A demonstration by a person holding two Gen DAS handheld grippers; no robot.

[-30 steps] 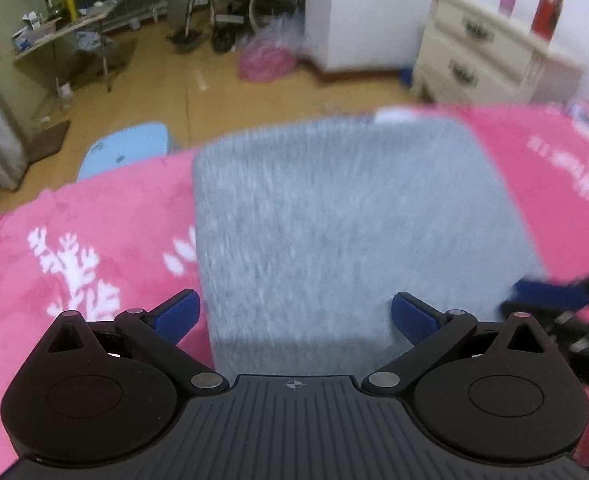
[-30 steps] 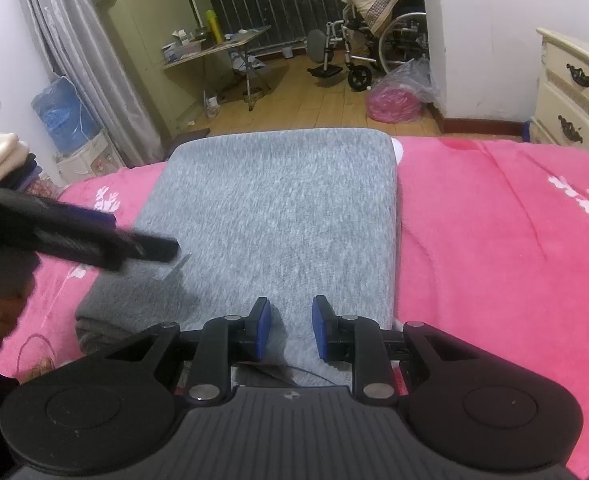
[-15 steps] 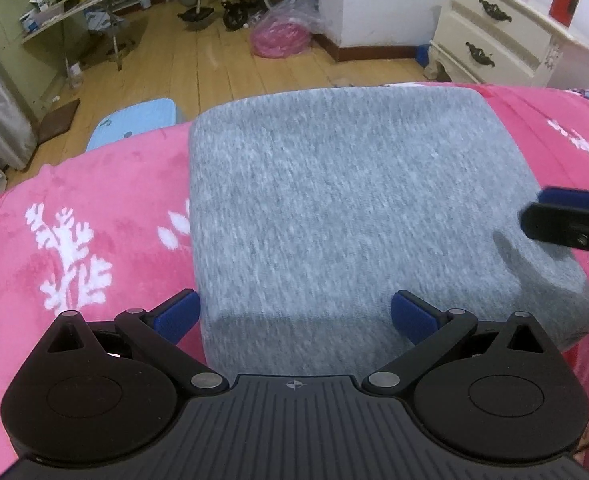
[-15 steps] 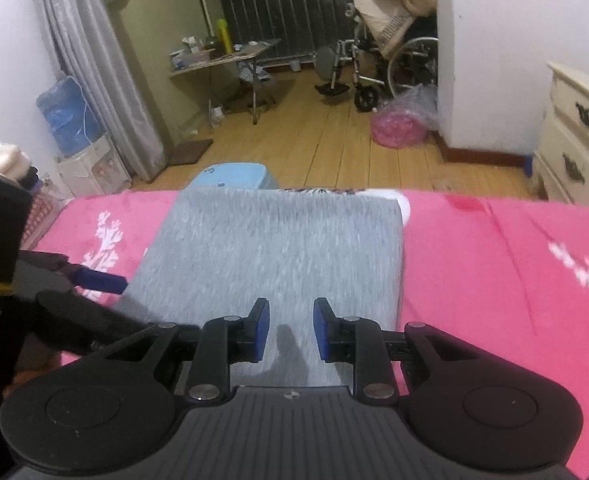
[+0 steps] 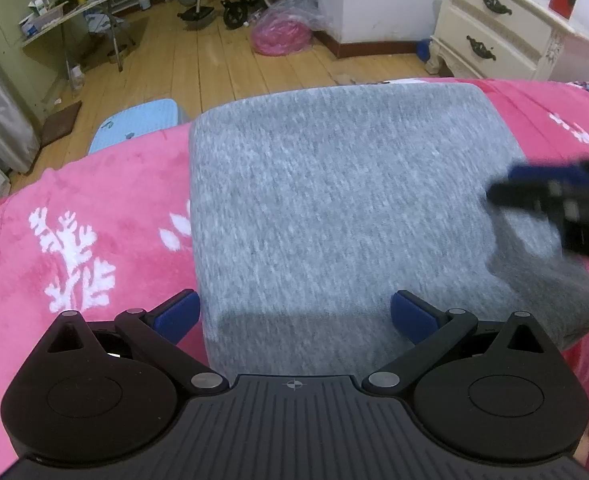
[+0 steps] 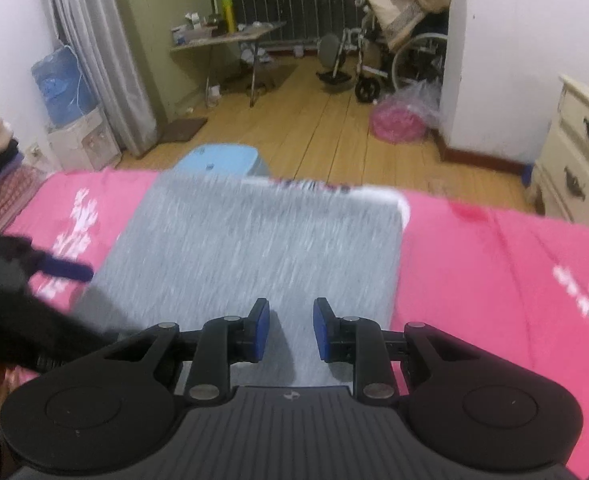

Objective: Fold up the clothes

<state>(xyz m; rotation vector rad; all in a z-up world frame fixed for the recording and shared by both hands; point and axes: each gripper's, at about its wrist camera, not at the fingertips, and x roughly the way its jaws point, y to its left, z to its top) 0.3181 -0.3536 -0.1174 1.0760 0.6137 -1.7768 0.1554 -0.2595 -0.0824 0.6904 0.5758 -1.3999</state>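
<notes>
Nearest, in the left wrist view: left gripper [image 5: 294, 316], spread wide over the near edge of the grey garment [image 5: 334, 208], clamped on nothing. Same wide spread as 1.0 s and 0.5 s ago.

In the right wrist view: right gripper [image 6: 290, 328], jaws parted only by a narrow gap, cloth visible through it, nothing pinched. Same gap as 1.0 s ago, but lifted and drawn back since then: less garment and far more room in view, heavy motion blur. From the left side, seen as a smeared dark shape at the garment's right edge.

No change in the garment itself across the 3 moments. Lies as a tidy rectangle with straight sides on the pink blanket [image 5: 94, 208], only the near right corner rumpled, layered edges showing there.

Judged from this: fits a finished fold with both tools let go, or equally a pause before 1 more fold. Cannot settle which.

Beyond the soft, plush bed edge: pale blue stool [image 6: 222, 160] tucked just behind the garment, then wooden floor [image 5: 234, 64]. Cream dresser [image 5: 506, 28] to the right. Further back, pink bag [image 6: 402, 120], wheelchair [image 6: 406, 40], cluttered folding table [image 6: 222, 36], grey curtain [image 6: 90, 40].
</notes>
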